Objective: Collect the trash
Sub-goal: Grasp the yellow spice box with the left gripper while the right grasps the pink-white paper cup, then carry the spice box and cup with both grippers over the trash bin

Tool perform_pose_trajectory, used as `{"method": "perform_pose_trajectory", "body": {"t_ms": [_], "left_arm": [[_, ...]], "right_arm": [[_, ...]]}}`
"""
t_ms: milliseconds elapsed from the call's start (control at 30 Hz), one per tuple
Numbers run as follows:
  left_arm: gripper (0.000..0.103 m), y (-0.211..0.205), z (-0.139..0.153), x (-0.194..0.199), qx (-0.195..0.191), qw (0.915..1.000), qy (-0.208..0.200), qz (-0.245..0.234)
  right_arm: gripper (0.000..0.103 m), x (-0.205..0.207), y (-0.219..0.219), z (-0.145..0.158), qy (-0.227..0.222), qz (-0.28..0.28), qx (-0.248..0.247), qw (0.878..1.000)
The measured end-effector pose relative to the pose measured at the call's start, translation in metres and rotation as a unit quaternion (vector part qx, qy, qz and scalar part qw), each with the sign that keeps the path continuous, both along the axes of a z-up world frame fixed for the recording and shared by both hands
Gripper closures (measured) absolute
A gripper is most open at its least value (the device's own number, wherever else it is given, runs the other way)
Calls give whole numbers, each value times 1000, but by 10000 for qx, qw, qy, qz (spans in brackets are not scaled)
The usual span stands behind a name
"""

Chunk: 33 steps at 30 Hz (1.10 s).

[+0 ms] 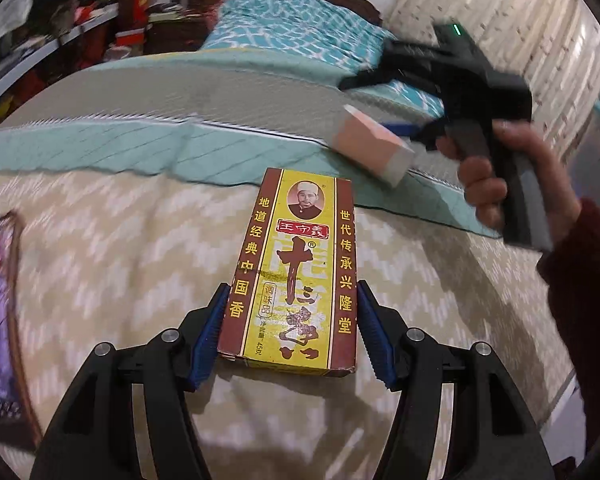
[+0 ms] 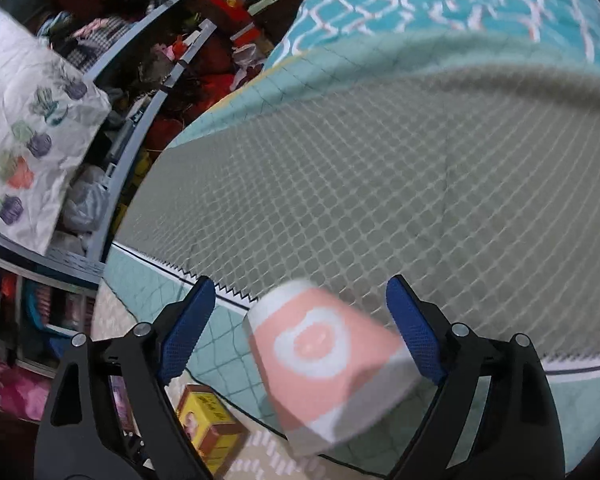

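Left wrist view: our left claw [image 1: 290, 334] grips the near end of a flat yellow-and-maroon cardboard spice box [image 1: 296, 264] lying on the beige zigzag-patterned bed cover [image 1: 112, 248]. Our right claw [image 2: 300, 328] stands open, its blue pads clear of a blurred pink-and-white carton [image 2: 328, 364] between them, over the teal quilt [image 2: 220, 344] and the grey mesh mat [image 2: 380, 168].
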<state>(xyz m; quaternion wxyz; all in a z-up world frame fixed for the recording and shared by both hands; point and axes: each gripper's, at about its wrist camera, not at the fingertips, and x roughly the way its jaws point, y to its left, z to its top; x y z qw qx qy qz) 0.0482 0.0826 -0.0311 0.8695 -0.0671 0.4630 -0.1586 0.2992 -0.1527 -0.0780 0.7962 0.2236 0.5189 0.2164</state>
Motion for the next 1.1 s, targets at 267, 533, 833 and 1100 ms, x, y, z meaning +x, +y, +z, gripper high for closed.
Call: {"method": "perform_pose_trajectory", "body": {"t_ms": [267, 533, 833, 1100], "left_arm": [[45, 18, 6, 6, -436, 9985, 1, 319], [45, 14, 2, 7, -441, 9985, 80, 312], [45, 15, 5, 3, -345, 9989, 48, 298], [45, 8, 1, 3, -216, 9993, 103, 278]], "right_arm": [[33, -40, 4, -18, 55, 336, 111, 9994], [33, -96, 12, -18, -30, 694, 546, 9961], [23, -130, 5, -31, 10, 585, 1198, 9911], [26, -134, 4, -32, -46, 595, 1147, 9916]]}}
